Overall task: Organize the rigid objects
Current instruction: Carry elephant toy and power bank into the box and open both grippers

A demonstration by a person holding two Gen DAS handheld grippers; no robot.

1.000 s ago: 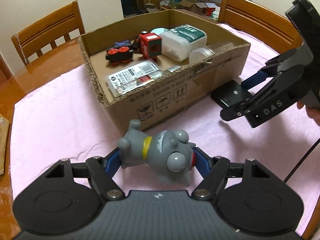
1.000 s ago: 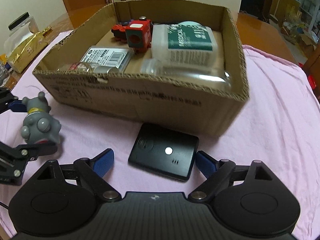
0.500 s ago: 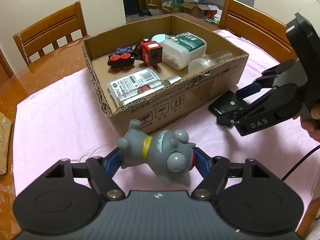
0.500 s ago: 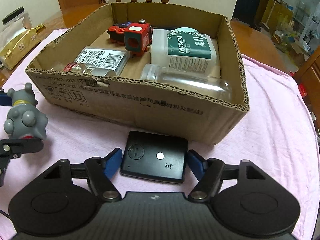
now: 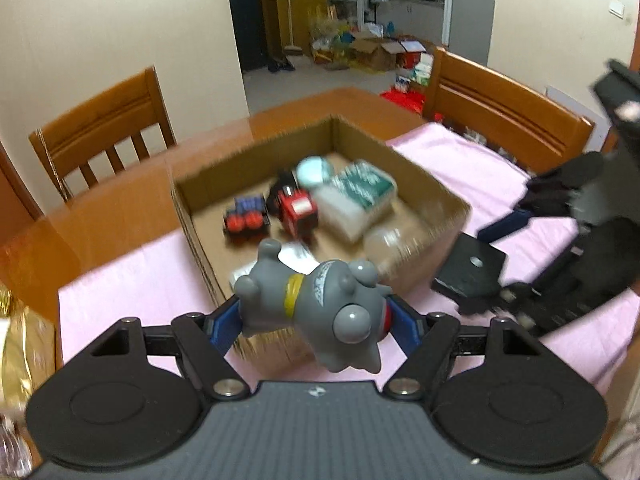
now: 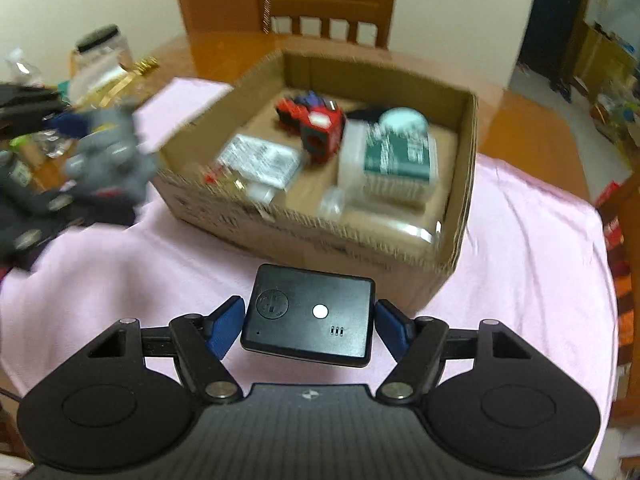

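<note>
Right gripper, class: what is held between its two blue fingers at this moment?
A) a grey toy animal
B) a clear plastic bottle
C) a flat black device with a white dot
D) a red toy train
C: in the right wrist view the right gripper has its blue fingers pressed against both sides of the flat black device, lifted in front of the cardboard box.

Cream walls (image 5: 100, 20), two wooden chairs (image 5: 108, 120), glossy wooden table (image 5: 100, 216), dark doorway (image 5: 244, 12), cluttered back room (image 5: 360, 44)

Grey toy (image 5: 320, 304), yellow collar (image 5: 294, 294)
</note>
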